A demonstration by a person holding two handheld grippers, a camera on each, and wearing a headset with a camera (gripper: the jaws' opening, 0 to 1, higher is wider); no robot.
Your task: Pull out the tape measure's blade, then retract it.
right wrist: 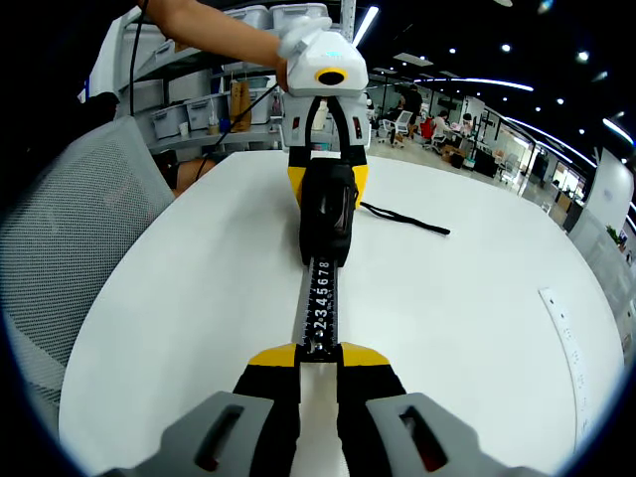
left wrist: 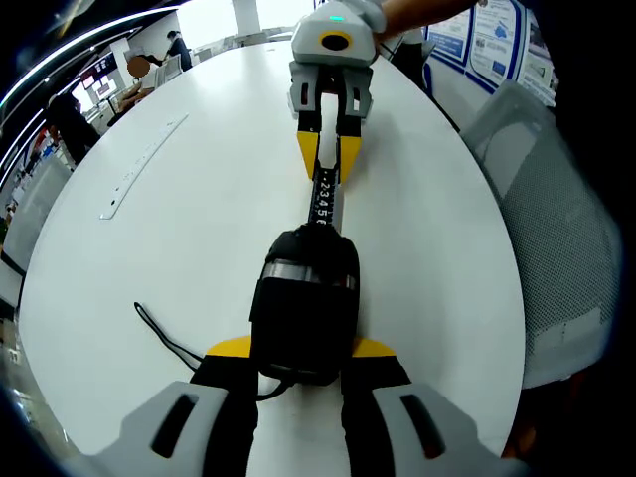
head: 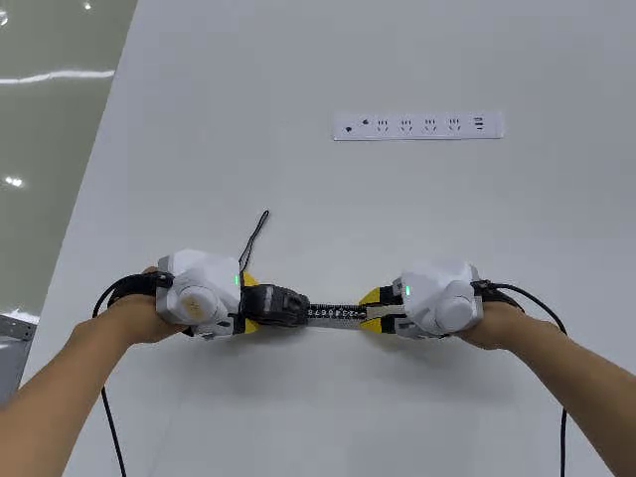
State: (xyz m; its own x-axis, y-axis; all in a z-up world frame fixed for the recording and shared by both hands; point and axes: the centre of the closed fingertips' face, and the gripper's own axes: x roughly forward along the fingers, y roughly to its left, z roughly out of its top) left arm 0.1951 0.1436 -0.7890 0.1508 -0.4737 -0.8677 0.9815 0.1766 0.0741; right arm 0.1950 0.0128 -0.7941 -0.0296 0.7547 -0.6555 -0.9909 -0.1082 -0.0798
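Observation:
A black tape measure (head: pixel 277 304) lies just above the white table, held at the left by my left gripper (head: pixel 248 308), which is shut on its case (left wrist: pixel 304 308). Its black blade (head: pixel 334 312) with white numbers runs a short way rightward to my right gripper (head: pixel 372 315), shut on the blade's end (right wrist: pixel 319 343). In the right gripper view the case (right wrist: pixel 328 225) sits ahead between the other gripper's yellow-tipped jaws, blade (right wrist: pixel 320 298) stretching toward me. A thin black wrist strap (head: pixel 256 237) trails from the case across the table.
A white power strip (head: pixel 418 125) lies flat at the far middle of the white table (head: pixel 328 199). The table's left edge (head: pixel 94 189) borders a glossy floor. Black cables (head: pixel 104 397) hang from both grippers. A grey mesh chair (left wrist: pixel 566 258) stands beside the table.

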